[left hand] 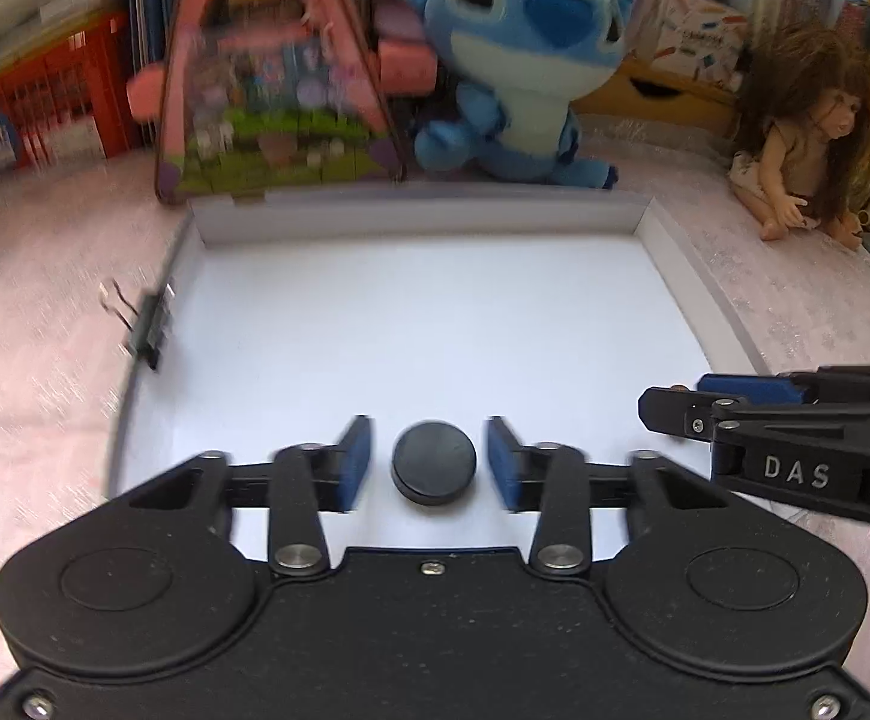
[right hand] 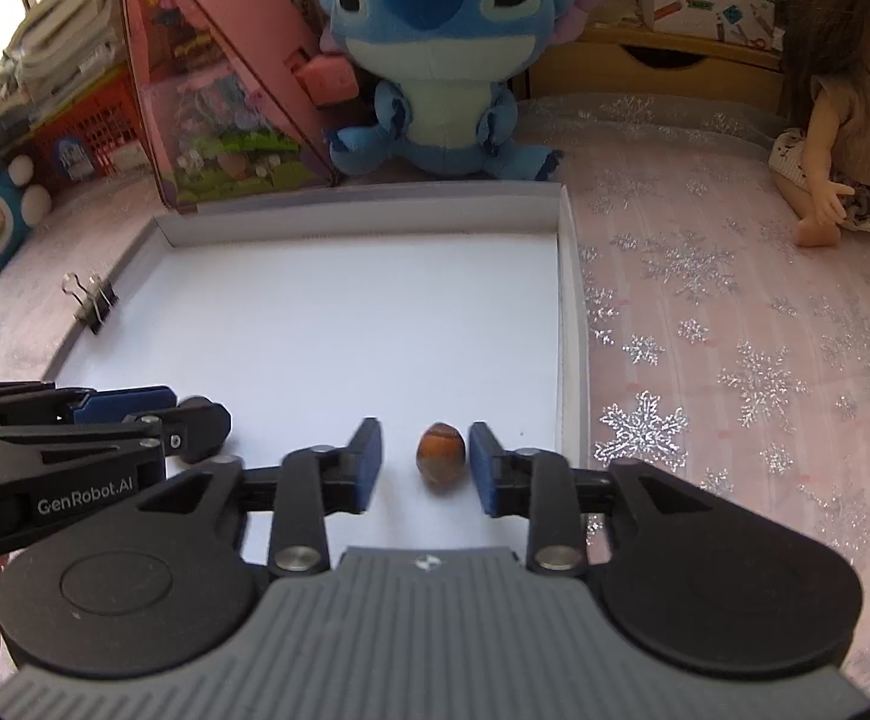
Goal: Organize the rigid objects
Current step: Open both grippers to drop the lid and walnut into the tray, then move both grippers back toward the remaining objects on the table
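Left gripper [left hand: 429, 463]: jaws apart, black disc [left hand: 434, 461] flat on tray floor [left hand: 411, 324] between pads, gaps both sides.
Right gripper [right hand: 426, 461]: jaws apart, brown nut [right hand: 441, 453] between pads, nearer right pad, long axis near-far.
Both objects at tray's near edge, disc left of nut.
Nut shows only in right view, disc only in left.

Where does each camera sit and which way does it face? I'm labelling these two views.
Left wrist: on the left gripper, looking forward and down into the white tray; open blue pads flank a black disc; the right gripper enters at right.
Right wrist: on the right gripper, same tilt; open pads flank a hazelnut; the left gripper enters at left.
Shared: tray, binder clip, Stitch plush, doll.
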The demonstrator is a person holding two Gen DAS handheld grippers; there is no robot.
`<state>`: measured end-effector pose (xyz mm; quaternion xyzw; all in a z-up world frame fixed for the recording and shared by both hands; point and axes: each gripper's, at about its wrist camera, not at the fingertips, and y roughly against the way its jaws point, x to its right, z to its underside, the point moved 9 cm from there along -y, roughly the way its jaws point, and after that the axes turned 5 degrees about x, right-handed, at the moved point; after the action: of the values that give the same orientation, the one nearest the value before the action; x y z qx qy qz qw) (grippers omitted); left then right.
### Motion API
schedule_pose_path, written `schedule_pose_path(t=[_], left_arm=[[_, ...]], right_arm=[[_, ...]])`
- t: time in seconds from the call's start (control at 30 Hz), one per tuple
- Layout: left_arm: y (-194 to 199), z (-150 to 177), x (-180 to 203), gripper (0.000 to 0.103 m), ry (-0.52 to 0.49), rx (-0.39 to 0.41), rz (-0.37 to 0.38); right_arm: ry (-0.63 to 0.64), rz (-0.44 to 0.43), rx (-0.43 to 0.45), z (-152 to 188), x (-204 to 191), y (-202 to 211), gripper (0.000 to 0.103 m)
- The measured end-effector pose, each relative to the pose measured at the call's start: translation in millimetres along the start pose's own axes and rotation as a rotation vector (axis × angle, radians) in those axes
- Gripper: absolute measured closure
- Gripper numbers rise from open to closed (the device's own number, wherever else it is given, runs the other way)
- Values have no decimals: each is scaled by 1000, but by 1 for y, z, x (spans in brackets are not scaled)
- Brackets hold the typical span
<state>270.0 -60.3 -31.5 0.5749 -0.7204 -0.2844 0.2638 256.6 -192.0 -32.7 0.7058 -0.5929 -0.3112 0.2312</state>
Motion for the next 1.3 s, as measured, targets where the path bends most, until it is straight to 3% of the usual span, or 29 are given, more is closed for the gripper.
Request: schedule_pose_path(t=[0.2, 0.4, 0.57, 0.9, 1.3], left_arm=[[37, -2, 1, 29, -104, 130, -45], [70, 12, 1, 21, -115, 197, -11], [91, 33, -3, 17, -98, 227, 11], [115, 83, -19, 16, -42, 217, 30], [125, 121, -25, 16, -46, 186, 17]], right_arm=[[34, -11, 91, -5, -1, 26, 28], [93, -11, 188, 2, -5, 56, 18], [150, 8, 242, 18, -9, 77, 16], [224, 14, 266, 60, -20, 97, 14], [267, 13, 242, 102, -28, 102, 14]])
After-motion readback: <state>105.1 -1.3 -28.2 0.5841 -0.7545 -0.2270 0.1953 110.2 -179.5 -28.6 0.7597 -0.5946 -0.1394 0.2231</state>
